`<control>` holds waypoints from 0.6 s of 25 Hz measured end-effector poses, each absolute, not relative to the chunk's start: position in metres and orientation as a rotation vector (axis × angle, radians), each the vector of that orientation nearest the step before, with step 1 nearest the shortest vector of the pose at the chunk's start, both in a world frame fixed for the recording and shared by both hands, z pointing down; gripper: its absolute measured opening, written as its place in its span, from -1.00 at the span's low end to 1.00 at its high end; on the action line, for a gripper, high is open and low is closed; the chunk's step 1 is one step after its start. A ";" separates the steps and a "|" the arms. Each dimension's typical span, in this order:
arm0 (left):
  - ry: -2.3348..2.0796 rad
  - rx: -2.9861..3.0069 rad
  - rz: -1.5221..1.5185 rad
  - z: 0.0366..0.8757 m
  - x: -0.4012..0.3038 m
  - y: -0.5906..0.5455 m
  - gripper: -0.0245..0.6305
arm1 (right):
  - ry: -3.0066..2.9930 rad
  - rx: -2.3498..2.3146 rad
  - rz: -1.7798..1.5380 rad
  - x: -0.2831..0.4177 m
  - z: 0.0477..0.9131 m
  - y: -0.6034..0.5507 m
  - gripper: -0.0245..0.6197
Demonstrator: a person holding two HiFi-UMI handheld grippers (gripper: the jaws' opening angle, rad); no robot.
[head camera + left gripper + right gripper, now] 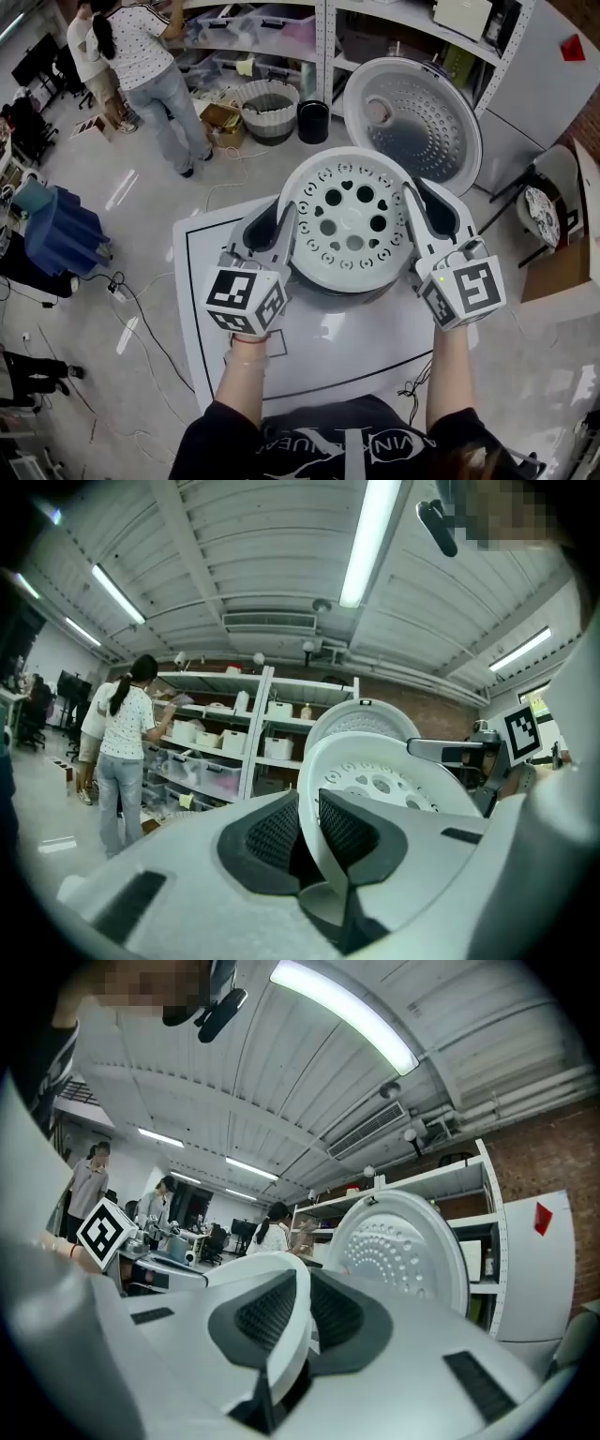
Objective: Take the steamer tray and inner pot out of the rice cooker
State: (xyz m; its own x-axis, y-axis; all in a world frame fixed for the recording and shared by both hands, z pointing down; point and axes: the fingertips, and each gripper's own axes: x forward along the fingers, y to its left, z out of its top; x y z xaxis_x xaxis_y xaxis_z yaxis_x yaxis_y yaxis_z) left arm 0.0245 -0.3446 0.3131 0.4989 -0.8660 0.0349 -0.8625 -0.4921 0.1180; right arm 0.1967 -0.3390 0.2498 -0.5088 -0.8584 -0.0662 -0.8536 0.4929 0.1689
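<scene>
Both forearms reached forward from the bottom of the head view, roughly parallel, and each hand carried its tool level with the marker cube nearest the body. The left tool (272,225) pinched the left rim of the tray (349,217), and the right tool (424,202) pinched the right rim opposite it.

In the left gripper view the white rim (314,846) ran edge-on between the ribbed dark pads (272,836), which pressed on it from both sides. The right gripper view showed the same grip: the rim (286,1326) was clamped between its pads (262,1316).

The tray was held flat over the cooker (323,286), in front of the raised lid (412,108), on the white surface (328,347).

The tray covered nearly all of the cooker, leaving only a dark sliver along its near edge, so what lay inside was hidden. Whether the tray still touched the cooker could not be told. The tools' bodies hid the hands themselves.
</scene>
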 end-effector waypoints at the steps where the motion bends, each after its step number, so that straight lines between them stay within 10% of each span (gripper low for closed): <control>1: -1.531 2.614 -0.060 0.309 0.019 -0.341 -0.73 | -2.704 1.539 -0.299 0.192 0.245 -0.335 -0.79; 15: -1.827 2.485 -0.204 0.267 0.009 -0.298 -0.77 | -2.912 1.346 -0.343 0.187 0.212 -0.313 -0.79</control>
State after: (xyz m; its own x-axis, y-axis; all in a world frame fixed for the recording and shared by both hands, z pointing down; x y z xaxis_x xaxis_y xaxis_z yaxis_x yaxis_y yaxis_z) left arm 0.0085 -0.2984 0.2665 0.2933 -0.9530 -0.0762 -0.9463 -0.3008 0.1187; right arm 0.1865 -0.3128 0.2124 -0.6488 -0.7429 -0.1648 -0.7608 0.6298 0.1565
